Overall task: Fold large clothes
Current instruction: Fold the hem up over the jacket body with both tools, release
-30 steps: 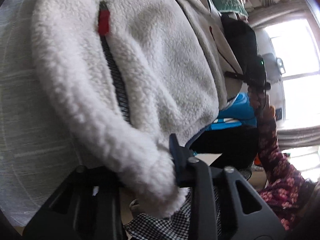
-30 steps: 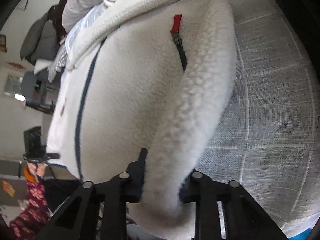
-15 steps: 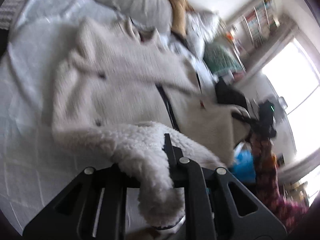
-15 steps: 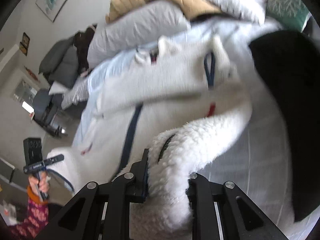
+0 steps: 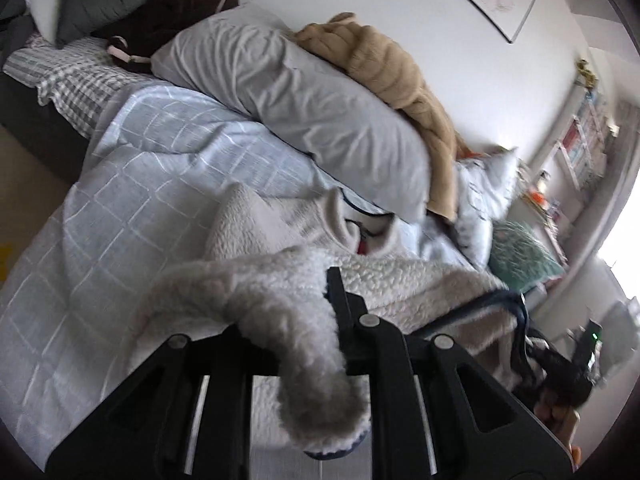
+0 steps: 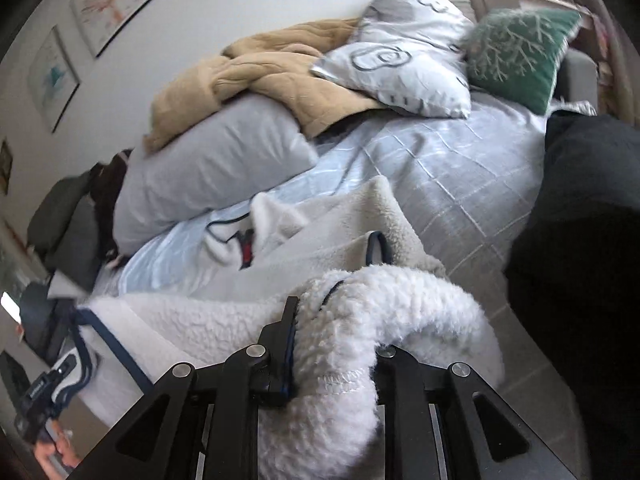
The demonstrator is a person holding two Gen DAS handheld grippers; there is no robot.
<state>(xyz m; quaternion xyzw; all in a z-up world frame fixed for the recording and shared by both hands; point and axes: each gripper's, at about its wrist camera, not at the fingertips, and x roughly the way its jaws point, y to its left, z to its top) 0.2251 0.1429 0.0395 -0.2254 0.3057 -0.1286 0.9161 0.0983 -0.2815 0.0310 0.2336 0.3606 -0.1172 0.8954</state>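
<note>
A cream fleece jacket (image 5: pixel 400 280) with navy trim lies on the bed, collar toward the pillows. My left gripper (image 5: pixel 288 332) is shut on a thick roll of its hem, which droops over the fingers. In the right wrist view the same jacket (image 6: pixel 192 328) spreads left, and my right gripper (image 6: pixel 334 344) is shut on the other hem corner. The lifted hem hangs above the jacket's body. A red tag (image 6: pixel 247 250) shows near the collar. The pads are buried in the fleece.
The bed has a pale blue grid duvet (image 5: pixel 160 168). At its head lie a grey pillow (image 5: pixel 300 92), a tan blanket (image 5: pixel 392 68), a printed pillow (image 6: pixel 404 52) and a green cushion (image 6: pixel 516 48). A dark garment (image 6: pixel 580 240) lies at the right.
Both grippers have risen with the hem and swung toward the pillows. The views now look across the bed instead of down on the jacket's front.
</note>
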